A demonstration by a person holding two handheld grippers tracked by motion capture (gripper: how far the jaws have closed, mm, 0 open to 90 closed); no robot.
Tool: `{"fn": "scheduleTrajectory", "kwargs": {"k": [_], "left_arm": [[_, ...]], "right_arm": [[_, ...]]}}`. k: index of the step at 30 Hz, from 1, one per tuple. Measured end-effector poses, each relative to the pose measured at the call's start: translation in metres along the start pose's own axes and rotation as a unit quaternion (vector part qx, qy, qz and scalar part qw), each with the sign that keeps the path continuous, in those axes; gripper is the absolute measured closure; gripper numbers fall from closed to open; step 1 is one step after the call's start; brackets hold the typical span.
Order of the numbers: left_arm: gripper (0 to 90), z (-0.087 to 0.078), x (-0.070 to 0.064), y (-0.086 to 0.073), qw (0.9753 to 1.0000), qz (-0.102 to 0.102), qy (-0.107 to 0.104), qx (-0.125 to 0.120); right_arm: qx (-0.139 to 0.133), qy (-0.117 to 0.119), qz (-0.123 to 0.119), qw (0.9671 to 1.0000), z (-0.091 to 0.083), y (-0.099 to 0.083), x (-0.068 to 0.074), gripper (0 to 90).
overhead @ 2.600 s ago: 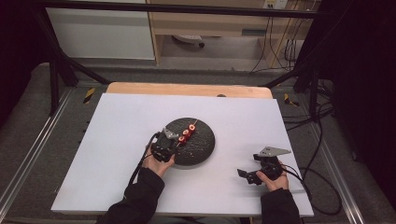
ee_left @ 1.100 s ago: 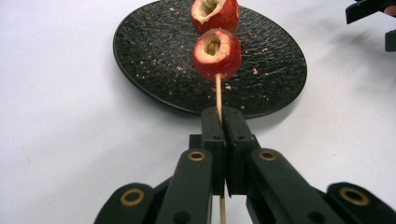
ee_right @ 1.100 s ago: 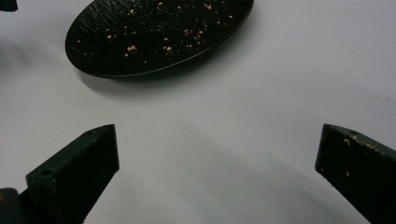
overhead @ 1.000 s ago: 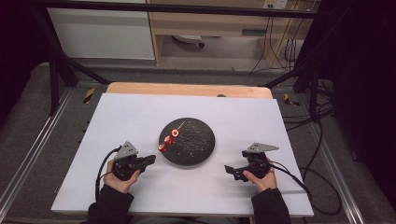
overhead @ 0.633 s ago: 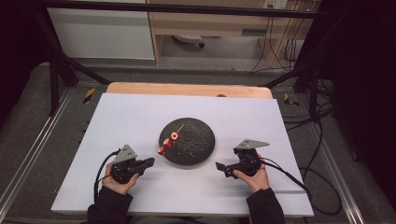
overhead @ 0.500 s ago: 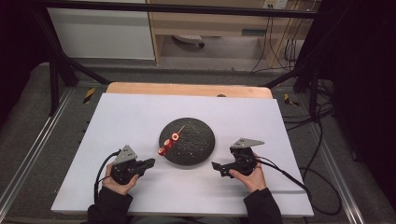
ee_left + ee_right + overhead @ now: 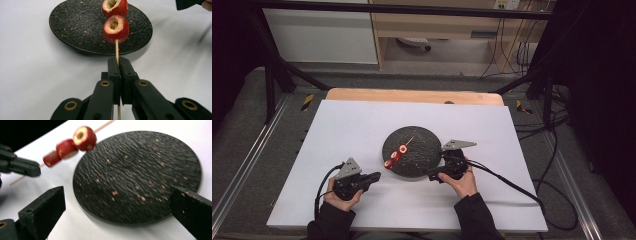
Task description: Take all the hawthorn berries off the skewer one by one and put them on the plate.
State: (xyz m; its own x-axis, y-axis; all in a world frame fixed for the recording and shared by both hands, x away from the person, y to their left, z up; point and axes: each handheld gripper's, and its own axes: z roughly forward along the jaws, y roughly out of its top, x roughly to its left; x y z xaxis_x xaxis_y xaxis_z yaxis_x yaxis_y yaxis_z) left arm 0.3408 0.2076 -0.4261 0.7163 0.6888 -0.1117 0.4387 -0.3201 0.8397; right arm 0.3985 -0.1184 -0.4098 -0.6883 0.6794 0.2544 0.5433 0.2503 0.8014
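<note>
A wooden skewer point(image 7: 116, 48) carries three red, hollowed fruit pieces point(image 7: 115, 29). My left gripper point(image 7: 119, 62) is shut on the bare stick just below the lowest piece. In the high view the left gripper point(image 7: 376, 175) sits left of and nearer than the round black plate point(image 7: 419, 150), and the fruit point(image 7: 393, 159) hangs over the plate's left rim. My right gripper point(image 7: 432, 176) is at the plate's near right edge. In the right gripper view its jaws stand wide open around the near rim of the plate point(image 7: 140, 177), which is speckled with crumbs, and the right gripper point(image 7: 117, 211) holds nothing.
The plate rests near the middle of a white table top point(image 7: 362, 125) with a wooden strip point(image 7: 412, 95) along its far edge. Cables point(image 7: 507, 177) trail off the right gripper to the right. Black frame bars point(image 7: 277, 75) stand beyond the table.
The left gripper pulled back from the plate to the near left with the skewer. The right gripper has moved left, up to the plate's near right edge.
</note>
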Motion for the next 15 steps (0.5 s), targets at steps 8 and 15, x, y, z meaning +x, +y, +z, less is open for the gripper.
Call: {"fn": "scheduleTrajectory", "kwargs": {"k": [8, 15], "left_arm": [[87.9, 0.002, -0.005, 0.001, 1.0, 0.007, -0.005, 0.001], [87.9, 0.004, -0.009, 0.001, 0.9999, 0.011, -0.01, 0.001]], "right_arm": [[-0.015, 0.018, 0.016, 0.9996, 0.01, 0.013, 0.004, 6.9], [-0.034, 0.04, 0.033, 0.9981, 0.013, 0.021, 0.002, 14.5]]}}
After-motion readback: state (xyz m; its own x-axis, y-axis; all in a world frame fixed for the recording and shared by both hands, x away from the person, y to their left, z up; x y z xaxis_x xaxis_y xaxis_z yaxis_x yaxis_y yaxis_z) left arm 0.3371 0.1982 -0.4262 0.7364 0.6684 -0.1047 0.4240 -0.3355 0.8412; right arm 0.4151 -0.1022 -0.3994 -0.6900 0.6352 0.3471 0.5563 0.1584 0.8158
